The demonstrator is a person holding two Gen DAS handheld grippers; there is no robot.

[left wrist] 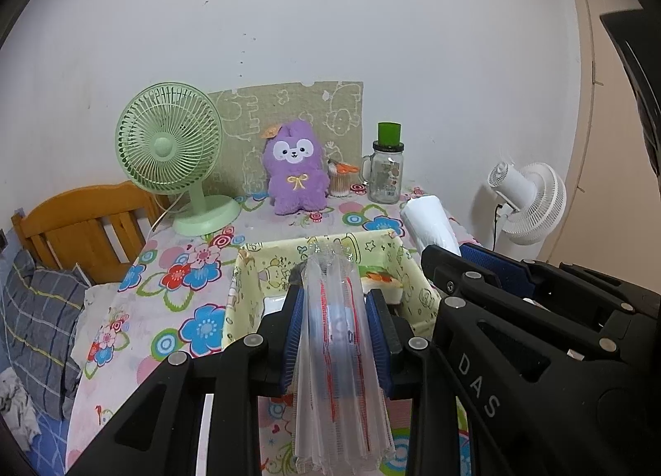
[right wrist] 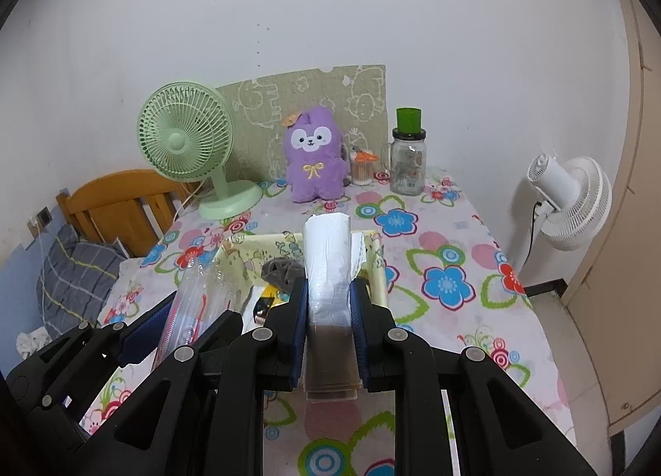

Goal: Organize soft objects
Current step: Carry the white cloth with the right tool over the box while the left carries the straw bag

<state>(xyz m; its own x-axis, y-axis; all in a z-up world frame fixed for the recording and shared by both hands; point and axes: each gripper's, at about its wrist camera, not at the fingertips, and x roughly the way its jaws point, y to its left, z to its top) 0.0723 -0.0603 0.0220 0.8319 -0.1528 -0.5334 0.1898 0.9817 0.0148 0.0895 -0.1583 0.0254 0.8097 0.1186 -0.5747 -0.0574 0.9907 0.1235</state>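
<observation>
My left gripper (left wrist: 335, 302) is shut on a stack of clear plastic zip bags (left wrist: 338, 360) with red lines, held above the near edge of a yellow-green fabric storage box (left wrist: 239, 298). My right gripper (right wrist: 329, 290) is shut on a white plastic-wrapped pack (right wrist: 328, 257) with a brown lower part, held over the same box (right wrist: 378, 269). In the left wrist view the right gripper and its white pack (left wrist: 429, 224) show at the right. The box holds a grey sponge-like item (right wrist: 283, 269) and other small items. A purple plush toy (left wrist: 295, 168) sits at the table's back.
A green desk fan (left wrist: 169, 145) stands at the back left, a glass jar with a green lid (left wrist: 386, 174) and a cup of cotton swabs (left wrist: 341, 180) at the back right. A white fan (right wrist: 570, 199) stands right of the table. A wooden bed (left wrist: 82, 224) lies to the left.
</observation>
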